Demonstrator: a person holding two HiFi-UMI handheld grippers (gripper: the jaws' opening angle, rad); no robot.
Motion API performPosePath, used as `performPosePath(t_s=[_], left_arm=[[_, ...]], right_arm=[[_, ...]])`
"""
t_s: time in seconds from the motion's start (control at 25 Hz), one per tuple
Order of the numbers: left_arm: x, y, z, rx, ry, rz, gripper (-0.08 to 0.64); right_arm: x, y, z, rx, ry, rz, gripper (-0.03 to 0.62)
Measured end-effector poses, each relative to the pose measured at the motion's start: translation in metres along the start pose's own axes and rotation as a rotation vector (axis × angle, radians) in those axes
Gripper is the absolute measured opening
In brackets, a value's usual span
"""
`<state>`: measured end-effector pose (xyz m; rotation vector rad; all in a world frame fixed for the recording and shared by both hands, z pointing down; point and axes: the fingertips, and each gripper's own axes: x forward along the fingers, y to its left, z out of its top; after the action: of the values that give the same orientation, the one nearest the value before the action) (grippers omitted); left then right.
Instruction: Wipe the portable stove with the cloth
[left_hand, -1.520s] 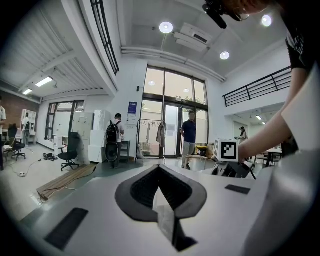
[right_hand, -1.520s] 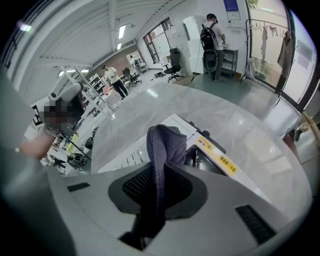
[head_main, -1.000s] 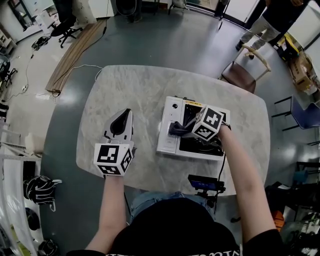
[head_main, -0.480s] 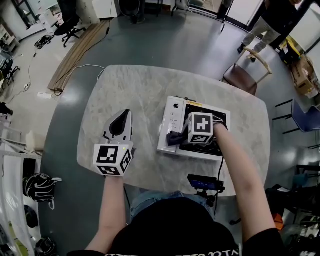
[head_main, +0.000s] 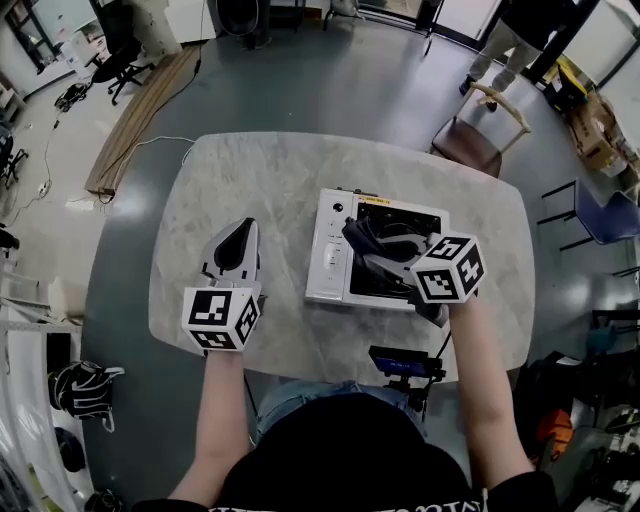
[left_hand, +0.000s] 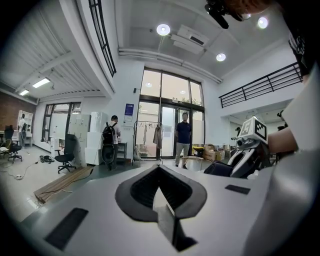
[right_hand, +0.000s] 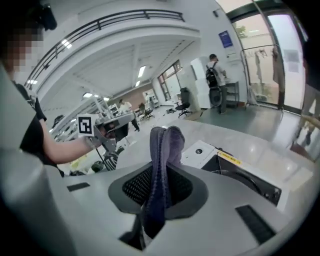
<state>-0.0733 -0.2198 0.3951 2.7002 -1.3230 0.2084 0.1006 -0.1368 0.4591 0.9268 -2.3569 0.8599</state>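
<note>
Evidently, the right hand-held gripper (head_main: 362, 243) pinches the cloth (right_hand: 162, 160) to drag it across the stove (head_main: 329, 268) beneath; the left hand-held gripper (head_main: 239, 243), closed empty, waits clear over the bench (head_main: 262, 172).

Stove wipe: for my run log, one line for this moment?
left hand-held gripper: shut, empty | right hand-held gripper: shut on cloth | over stove

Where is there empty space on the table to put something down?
The far part of the table, beyond the stove and the left gripper, is bare. So are the strip between those two and the right end past the stove. Crowded: the stove top, where the right gripper holds the cloth, and the near edge by a black device.
</note>
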Motion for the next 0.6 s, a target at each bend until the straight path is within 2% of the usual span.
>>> performPosePath(t_s=[0.24, 0.4, 0.6], left_arm=[[0.007, -0.013, -0.002, 0.013, 0.014, -0.062, 0.011], [0.008, -0.022, -0.007, 0.02, 0.031, -0.105, 0.011], [0.009, -0.035, -0.015, 0.037, 0.053, -0.171, 0.011]], right_arm=[[-0.016, -0.007, -0.027, 0.24, -0.095, -0.169, 0.071], [-0.025, -0.017, -0.044, 0.484, -0.205, -0.286, 0.071], [-0.041, -0.024, -0.061, 0.853, -0.449, -0.473, 0.071]])
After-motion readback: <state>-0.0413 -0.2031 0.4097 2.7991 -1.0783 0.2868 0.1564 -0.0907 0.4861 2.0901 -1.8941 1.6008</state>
